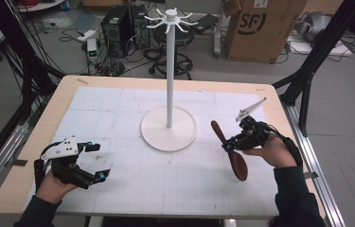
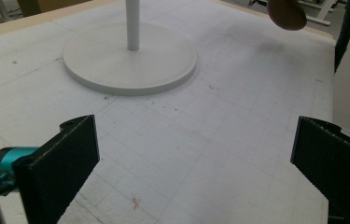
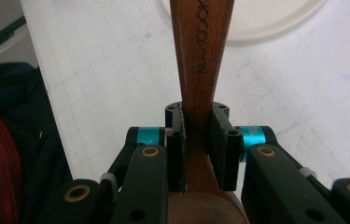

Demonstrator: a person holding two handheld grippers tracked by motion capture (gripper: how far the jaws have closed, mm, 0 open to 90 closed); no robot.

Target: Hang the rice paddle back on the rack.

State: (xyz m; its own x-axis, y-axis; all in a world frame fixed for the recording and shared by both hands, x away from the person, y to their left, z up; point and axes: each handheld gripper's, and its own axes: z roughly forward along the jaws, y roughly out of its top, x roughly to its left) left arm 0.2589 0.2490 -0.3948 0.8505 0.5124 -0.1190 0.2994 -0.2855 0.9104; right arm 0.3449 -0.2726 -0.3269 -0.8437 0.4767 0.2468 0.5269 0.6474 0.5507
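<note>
A brown wooden spoon (image 1: 229, 150) hangs above the white mat at the right, bowl toward the table's front, handle toward the stand. My right gripper (image 1: 229, 144) is shut on its neck. In the right gripper view the two pads clamp the spoon (image 3: 200, 56) just above the bowl, and the handle runs up toward the stand's base (image 3: 275, 23). My left gripper (image 1: 98, 161) rests at the front left, open, nothing between its jaws. The left gripper view looks across the mat at the stand's base (image 2: 116, 65), with the spoon's bowl (image 2: 286, 14) at the top right.
A white stand (image 1: 169, 71) with a round base (image 1: 154, 130) and hooks at its top (image 1: 170, 20) rises from the middle of the mat (image 1: 118, 109). Beyond the table are a cardboard box (image 1: 260, 28), a stool, computers and cables on the floor.
</note>
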